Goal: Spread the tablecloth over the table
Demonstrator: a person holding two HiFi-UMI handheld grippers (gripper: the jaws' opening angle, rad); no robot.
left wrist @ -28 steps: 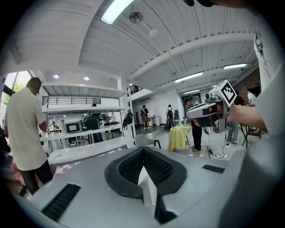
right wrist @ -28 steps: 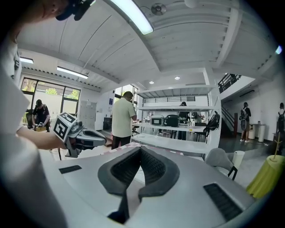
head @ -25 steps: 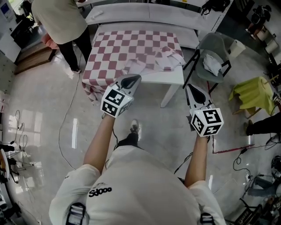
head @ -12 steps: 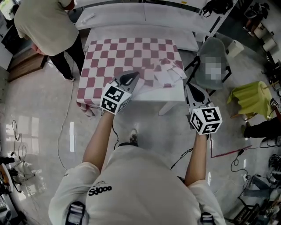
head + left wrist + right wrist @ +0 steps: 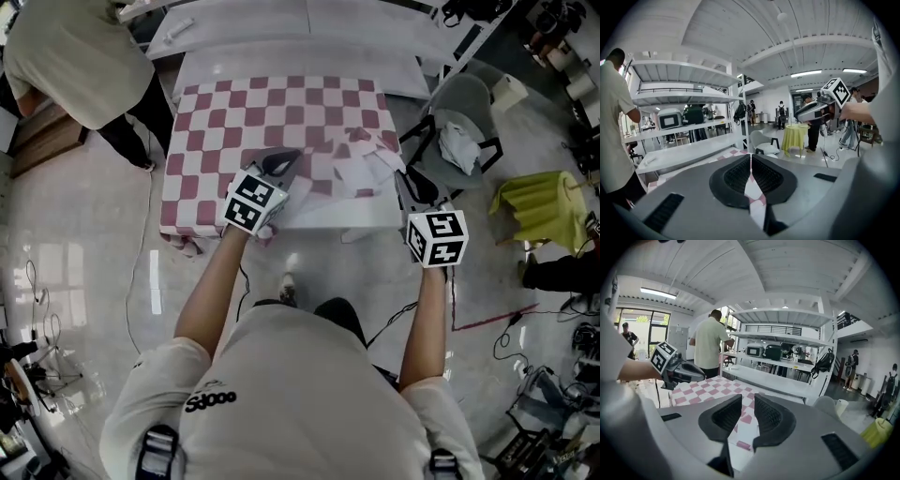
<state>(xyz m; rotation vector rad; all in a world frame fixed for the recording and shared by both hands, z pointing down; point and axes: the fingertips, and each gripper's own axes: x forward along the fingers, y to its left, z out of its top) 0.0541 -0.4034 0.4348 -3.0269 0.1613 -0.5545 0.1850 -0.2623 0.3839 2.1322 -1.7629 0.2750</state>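
Left gripper point(image 5: 279, 159): I see its jaws pressed together, only a thin slit between the pads. They pinch nothing. It hangs over the near edge of the desk, about the middle of that edge, with the tips above the cloth.

Right gripper point(image 5: 413, 180): its jaws stand a little spread and have just been opening. Nothing is between them; I only see the cloth further on through the gap. It is at the near right corner of the desk, beside the rumpled part of the cloth.

Tablecloth point(image 5: 272, 108): red and white checks. It lies flat over the far part and the left part of the desk. It hangs down over the left edge and the near left corner. Toward the near right corner it is bunched and folded back, so a pale underside shows.

Desk point(image 5: 328, 218): white. A bare strip shows along the near edge, to the right.

Person point(image 5: 66, 52): stands by the far left corner of the desk, in a light shirt, apart from the cloth.

Grey chair point(image 5: 461, 108): just beside the right edge of the desk, with something pale on its seat.

Yellow-green cover point(image 5: 539, 202): on a small stand, well apart, to the right of the chair.

White shelf unit point(image 5: 300, 28): along the far edge of the desk.
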